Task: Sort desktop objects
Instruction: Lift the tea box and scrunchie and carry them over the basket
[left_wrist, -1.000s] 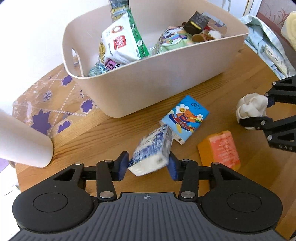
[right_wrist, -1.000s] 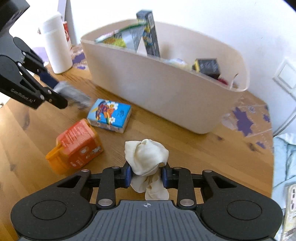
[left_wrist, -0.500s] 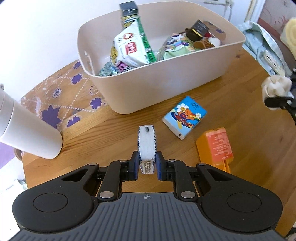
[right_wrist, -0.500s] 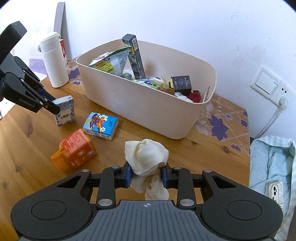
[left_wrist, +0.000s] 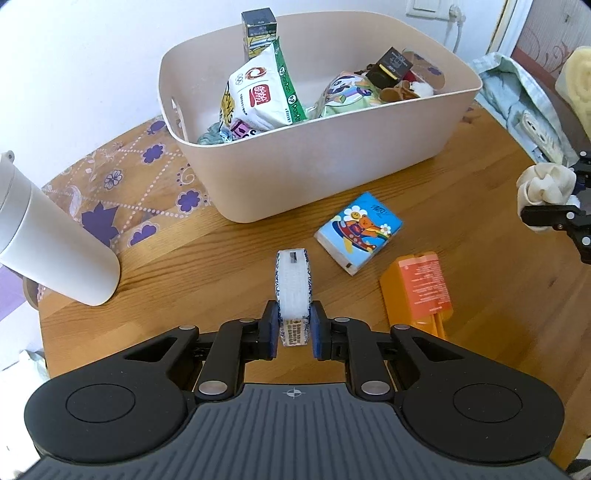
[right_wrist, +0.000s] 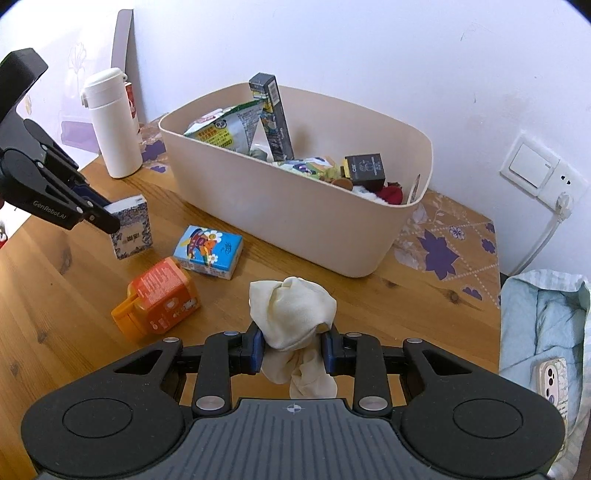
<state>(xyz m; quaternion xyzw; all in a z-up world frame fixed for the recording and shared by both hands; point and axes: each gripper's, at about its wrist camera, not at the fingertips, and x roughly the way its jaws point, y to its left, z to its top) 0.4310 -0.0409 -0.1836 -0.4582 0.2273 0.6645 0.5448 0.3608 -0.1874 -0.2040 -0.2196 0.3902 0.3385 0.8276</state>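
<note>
- L gripper (left_wrist: 293, 328): jaws pinched on a small blue-and-white patterned tissue pack (left_wrist: 293, 284), held on edge, long axis pointing straight fwd from the jaws. Whether it touches the wooden worktop (left_wrist: 229, 258) or hangs just above it, can't tell.
- R gripper (right_wrist: 291, 350): jaws clamped on a crumpled cream cloth (right_wrist: 291, 314); wad bulges up above the jaws, tail hangs below.
- Fwd of L jaws: big beige plastic bin (left_wrist: 332, 158), open top, already holds snack bags & boxes. Near wall faces the jaws, so the pack's axis already points at the bin.
- Fwd & slightly L of R jaws: same bin; rim higher than the cloth in that view.
- Which is nearer: L, I'd judge; the pack sits just short of the near wall, R further back. Both loads likely need lift over rim, then fwd.
- Between jaws & bin, loose on the worktop: blue cartoon-print tissue pack (left_wrist: 358, 232), flat, right-fwd of L jaws; orange plastic bottle (left_wrist: 417, 291) on its side, just beside it.
- Far L of L jaws: white cylindrical flask (left_wrist: 51, 243), well apart from the path.
</note>
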